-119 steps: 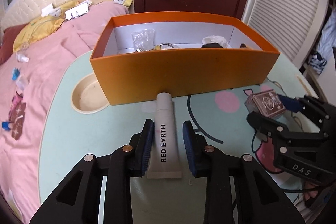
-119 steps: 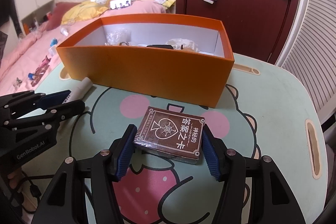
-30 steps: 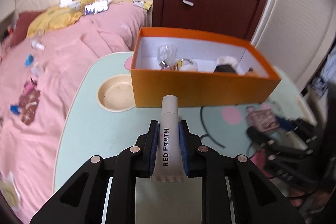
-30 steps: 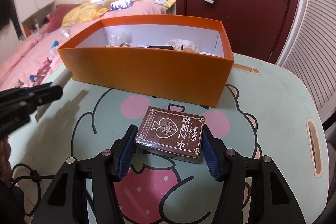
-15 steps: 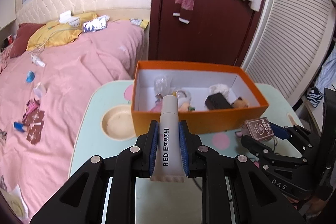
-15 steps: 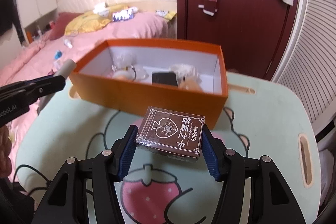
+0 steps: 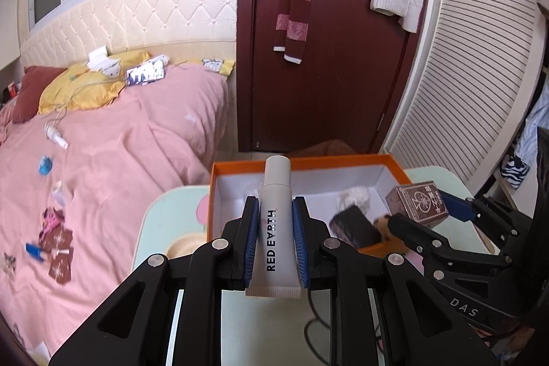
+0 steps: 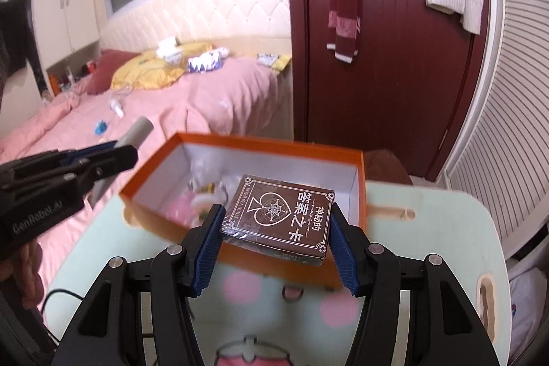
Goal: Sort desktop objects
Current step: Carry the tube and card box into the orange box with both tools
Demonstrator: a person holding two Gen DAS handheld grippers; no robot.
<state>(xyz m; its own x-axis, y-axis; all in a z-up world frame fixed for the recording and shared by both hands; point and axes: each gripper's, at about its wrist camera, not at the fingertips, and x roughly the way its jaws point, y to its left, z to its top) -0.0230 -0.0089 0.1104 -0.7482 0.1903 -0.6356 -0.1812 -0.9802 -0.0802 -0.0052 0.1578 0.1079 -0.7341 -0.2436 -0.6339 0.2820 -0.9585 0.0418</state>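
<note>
Orange box [image 8: 274,249] contents blurred; tube [image 8: 137,131] mostly hidden behind left gripper [image 8: 103,160].

The left gripper [image 7: 274,228] is raised in the air, its blue-padded fingers [image 7: 249,239] pressed in against a white tube [image 7: 277,222]. The right gripper [image 8: 274,242], also lifted, clamps a brown card box [image 8: 279,216] between its pads, level and pointing forward.

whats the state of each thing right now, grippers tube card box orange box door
left gripper: shut on the tube
right gripper: shut on the card box
tube: capped, held up off the table, cap end pointing away over the orange box
card box: closed, held flat above the near wall of the orange box
orange box: open, no lid, already holding several small items
door: closed, scarf hanging on it
</note>
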